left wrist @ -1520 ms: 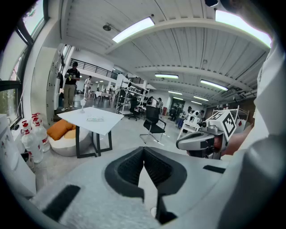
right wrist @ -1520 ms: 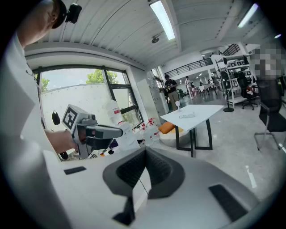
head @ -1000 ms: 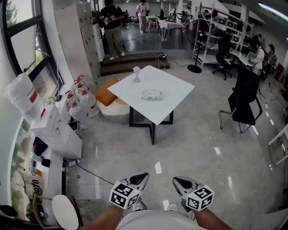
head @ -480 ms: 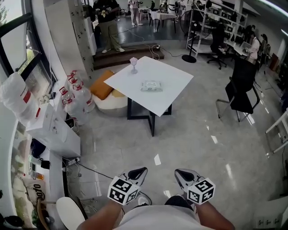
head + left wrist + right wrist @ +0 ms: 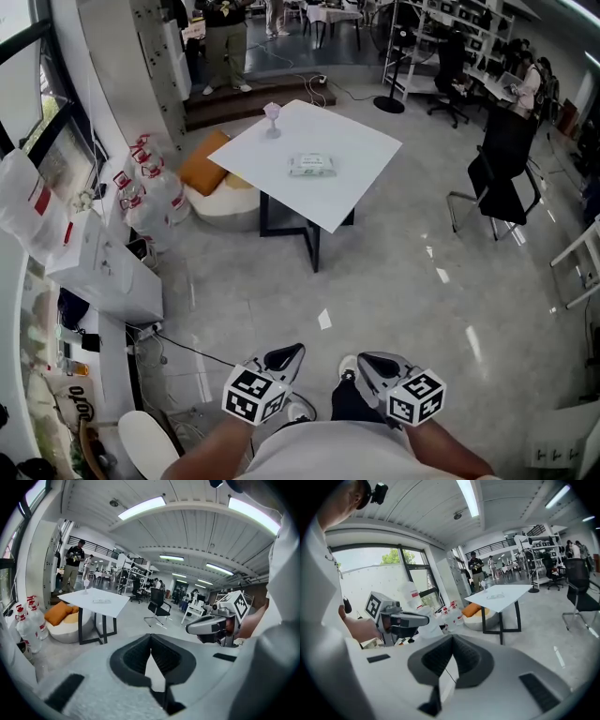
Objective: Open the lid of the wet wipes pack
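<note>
White wipes pack point(image 5: 323, 168) far off, lid point(image 5: 311, 165) indistinct; left gripper point(image 5: 289, 353), right gripper point(image 5: 368, 359) jaws clenched, empty.

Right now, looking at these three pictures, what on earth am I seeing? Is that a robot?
No robot here: a person holds a hand-held claw in each hand. The head view comes from a camera on the person's head, looking down at the left claw and right claw, each bearing a black-and-white marker cube. The other two views come from cameras riding on each claw. Both claws are closed and empty. Far across the floor stands a white square table carrying a pale rectangular wet wipes pack and a small clear stemmed glass. Neither claw is near them.
</note>
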`<state>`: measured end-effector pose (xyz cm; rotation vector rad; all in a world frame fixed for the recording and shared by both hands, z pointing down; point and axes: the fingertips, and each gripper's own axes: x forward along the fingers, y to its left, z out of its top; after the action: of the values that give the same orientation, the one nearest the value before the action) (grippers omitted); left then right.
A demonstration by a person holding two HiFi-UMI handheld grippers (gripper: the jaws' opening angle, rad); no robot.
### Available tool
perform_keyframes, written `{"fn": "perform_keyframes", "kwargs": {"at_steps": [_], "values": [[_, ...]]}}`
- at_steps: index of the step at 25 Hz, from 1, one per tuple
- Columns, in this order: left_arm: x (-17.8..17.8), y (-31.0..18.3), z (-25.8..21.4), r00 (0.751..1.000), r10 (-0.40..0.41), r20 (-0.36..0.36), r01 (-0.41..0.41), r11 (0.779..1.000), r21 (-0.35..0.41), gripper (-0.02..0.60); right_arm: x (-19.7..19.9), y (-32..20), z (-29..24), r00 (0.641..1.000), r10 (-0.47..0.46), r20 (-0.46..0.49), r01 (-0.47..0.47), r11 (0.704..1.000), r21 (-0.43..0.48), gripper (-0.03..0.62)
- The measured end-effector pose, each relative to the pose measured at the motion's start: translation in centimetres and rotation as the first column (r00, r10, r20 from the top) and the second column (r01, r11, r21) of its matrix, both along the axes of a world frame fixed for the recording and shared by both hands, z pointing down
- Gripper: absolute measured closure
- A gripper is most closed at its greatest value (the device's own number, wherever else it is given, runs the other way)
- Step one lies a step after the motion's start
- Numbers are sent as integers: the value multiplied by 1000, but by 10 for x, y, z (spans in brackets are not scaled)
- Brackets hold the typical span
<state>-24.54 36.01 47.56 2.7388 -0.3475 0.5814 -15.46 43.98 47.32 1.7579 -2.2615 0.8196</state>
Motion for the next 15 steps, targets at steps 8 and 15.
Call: {"fn": "perform_keyframes", "kwargs": {"at_steps": [8, 15], "values": [[61, -49, -10, 998, -60, -20, 59, 998, -26, 578, 69, -72, -14, 1000, -22, 21, 21, 998, 64, 586], [129, -108, -44, 990, -129, -58, 132, 990, 42, 578, 138, -134, -38, 997, -72, 17, 69, 989, 132, 586]]}}
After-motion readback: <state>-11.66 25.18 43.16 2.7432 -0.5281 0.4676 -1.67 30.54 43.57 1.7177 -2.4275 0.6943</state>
